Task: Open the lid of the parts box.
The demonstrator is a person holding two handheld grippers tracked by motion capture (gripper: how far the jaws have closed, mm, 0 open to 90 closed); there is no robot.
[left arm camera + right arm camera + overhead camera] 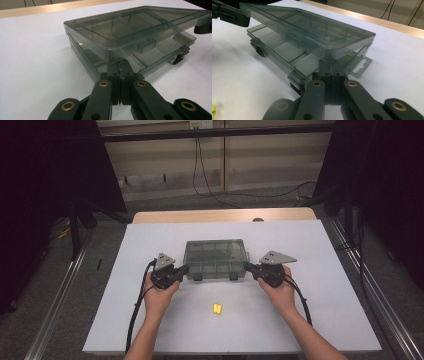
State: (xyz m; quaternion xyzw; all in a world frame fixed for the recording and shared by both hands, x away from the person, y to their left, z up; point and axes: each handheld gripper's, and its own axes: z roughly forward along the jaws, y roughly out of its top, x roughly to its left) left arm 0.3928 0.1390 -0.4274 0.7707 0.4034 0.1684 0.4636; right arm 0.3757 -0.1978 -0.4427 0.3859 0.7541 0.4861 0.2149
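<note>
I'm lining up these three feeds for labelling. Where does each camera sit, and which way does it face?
High view: above the person's side, facing forward and down; forearms, left claw, right claw.
Left gripper view: rides that claw, shut under the lid.
Right gripper view: rides that claw, likewise shut.
Shared: the smoky box.

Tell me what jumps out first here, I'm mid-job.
The smoky clear compartment box at mid-table, its lid propped partly open. The left gripper and right gripper, jaws shut, wedge under the lid's two front corners. Small yellow pieces lie nearer the person.
</note>
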